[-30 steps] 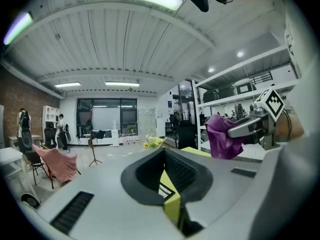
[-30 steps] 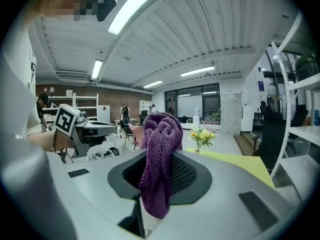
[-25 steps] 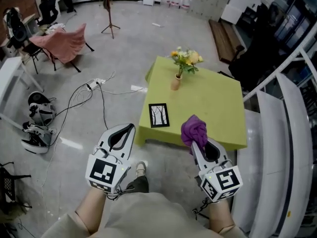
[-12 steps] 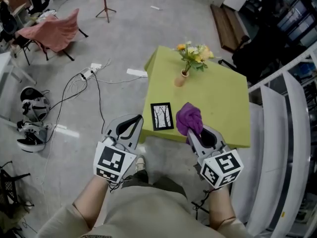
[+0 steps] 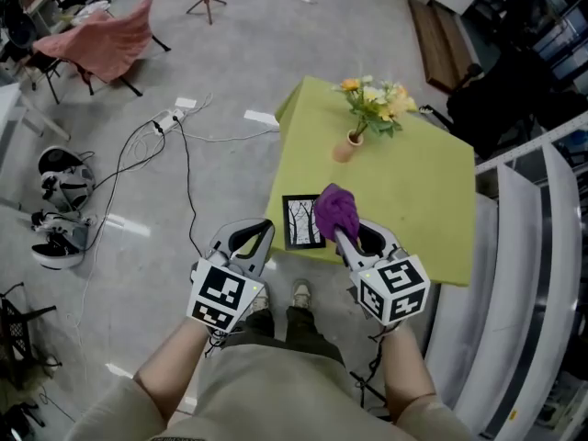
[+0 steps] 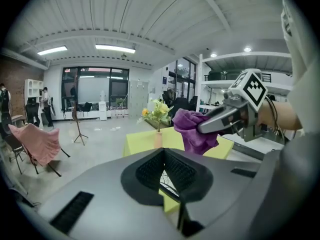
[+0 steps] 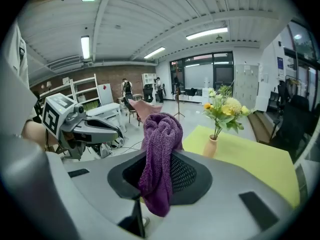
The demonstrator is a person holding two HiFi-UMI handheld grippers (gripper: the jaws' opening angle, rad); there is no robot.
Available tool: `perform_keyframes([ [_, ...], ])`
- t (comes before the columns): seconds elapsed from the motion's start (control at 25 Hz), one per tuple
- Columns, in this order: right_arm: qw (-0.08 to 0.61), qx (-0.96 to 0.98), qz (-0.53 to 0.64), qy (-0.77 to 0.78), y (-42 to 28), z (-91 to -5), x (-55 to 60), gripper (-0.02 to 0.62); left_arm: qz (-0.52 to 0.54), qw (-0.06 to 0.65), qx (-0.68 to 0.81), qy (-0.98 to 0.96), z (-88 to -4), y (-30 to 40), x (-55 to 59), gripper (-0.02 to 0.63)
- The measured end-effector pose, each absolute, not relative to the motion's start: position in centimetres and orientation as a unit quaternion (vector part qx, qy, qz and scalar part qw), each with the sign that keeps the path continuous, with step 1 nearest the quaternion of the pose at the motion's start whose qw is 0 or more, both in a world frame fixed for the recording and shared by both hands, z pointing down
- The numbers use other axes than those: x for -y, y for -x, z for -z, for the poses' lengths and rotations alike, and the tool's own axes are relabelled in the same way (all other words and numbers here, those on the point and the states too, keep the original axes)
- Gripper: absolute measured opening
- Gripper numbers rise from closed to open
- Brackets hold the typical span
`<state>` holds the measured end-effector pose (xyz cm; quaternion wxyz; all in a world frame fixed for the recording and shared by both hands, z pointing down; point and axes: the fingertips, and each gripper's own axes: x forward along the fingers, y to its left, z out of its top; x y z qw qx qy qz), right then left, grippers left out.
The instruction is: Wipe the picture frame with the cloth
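- No words, brand names or numbers can be read in any view.
- The only sign-like marks are the black-and-white square markers on the cubes of the left gripper (image 5: 260, 235) and the right gripper (image 5: 342, 235). They are block patterns, not letters.
- The sheets (image 7: 280, 64) on the far wall in the right gripper view are too small to read.
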<state>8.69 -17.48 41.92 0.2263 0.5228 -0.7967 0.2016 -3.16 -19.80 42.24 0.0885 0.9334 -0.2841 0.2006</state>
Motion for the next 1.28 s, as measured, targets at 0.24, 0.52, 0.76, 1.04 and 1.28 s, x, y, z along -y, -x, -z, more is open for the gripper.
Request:
perform_keyframes([
  [0.24, 0.264, 0.812, -0.214, -0.474, -8.5, -46.4, 20.9, 0.089, -0.234, 0.116, 0.292, -0.92, -46.3, 1.4, 21.0, 0.008],
  [0.52, 0.296, 0.829, -0.228, -0.416, -7.3, -51.7, 23.8, 0.091, -0.269, 0.148, 0.313, -0.899, -52.7, -0.7, 22.2, 0.008],
  [0.76, 0.328, 0.844, -0.224, -0.361, -6.5, -56.0, 25.4, 0.091, -0.304, 0.18, 0.323, -0.878, -57.4, -1.7, 22.5, 0.008],
  [1.04, 0.354, 0.852, -0.219, -0.317, -5.0, -60.5, 26.5, 0.091, -0.34, 0.212, 0.305, -0.864, -62.4, -3.0, 21.9, 0.008],
  [1.28, 0.376, 0.85, -0.218, -0.298, -4.3, -63.6, 26.4, 0.092, -0.364, 0.222, 0.287, -0.858, -65.1, -3.8, 21.1, 0.008],
])
